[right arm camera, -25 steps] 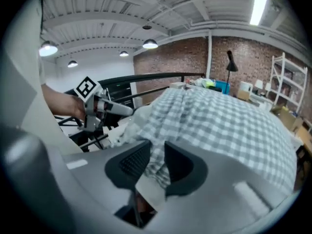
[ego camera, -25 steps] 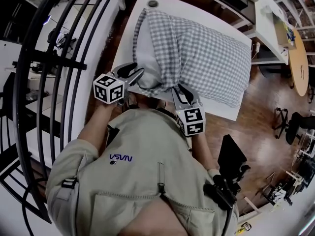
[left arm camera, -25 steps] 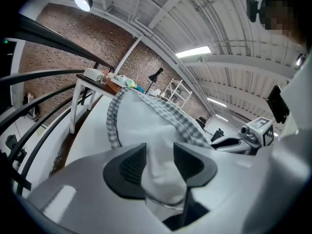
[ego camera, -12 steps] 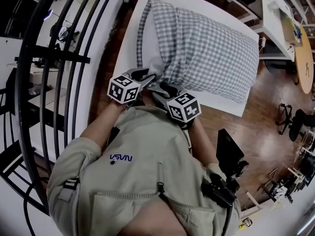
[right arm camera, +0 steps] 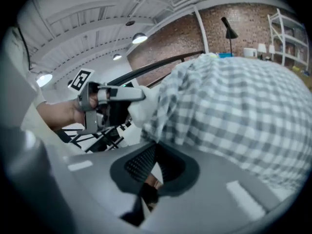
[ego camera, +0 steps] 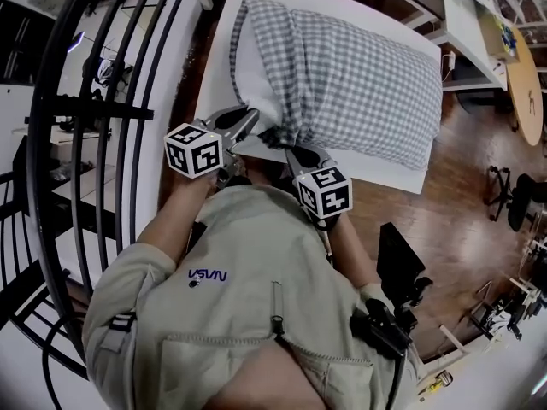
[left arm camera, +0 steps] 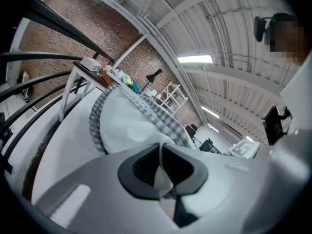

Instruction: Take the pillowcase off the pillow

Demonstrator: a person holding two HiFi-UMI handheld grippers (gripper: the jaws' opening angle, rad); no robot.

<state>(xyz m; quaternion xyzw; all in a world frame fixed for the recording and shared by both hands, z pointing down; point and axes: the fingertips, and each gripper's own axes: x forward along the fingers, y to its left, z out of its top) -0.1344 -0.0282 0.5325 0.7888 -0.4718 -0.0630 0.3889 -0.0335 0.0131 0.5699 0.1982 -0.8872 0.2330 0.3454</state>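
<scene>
Moving apart again, jaws just closed, left gripper [ego camera: 251, 120] is pinching white pillow [ego camera: 253, 68], right gripper [ego camera: 293, 149] is pinching checked pillowcase [ego camera: 359, 75], and black railing [ego camera: 111, 101] is crowding the table [ego camera: 220, 45].

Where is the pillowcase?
Head view, upper middle: the pillowcase lies on the white table, its end pinched by the right hand-held gripper, which just closed.

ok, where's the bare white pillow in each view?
Head view: pillow upper centre, just left of the checked cloth.
Left gripper view: pillow in the middle, framed by checked edges.
Right gripper view: a small white corner of the pillow, left of centre.
Shared landmark: the checked pillowcase, seen in all three.
</scene>
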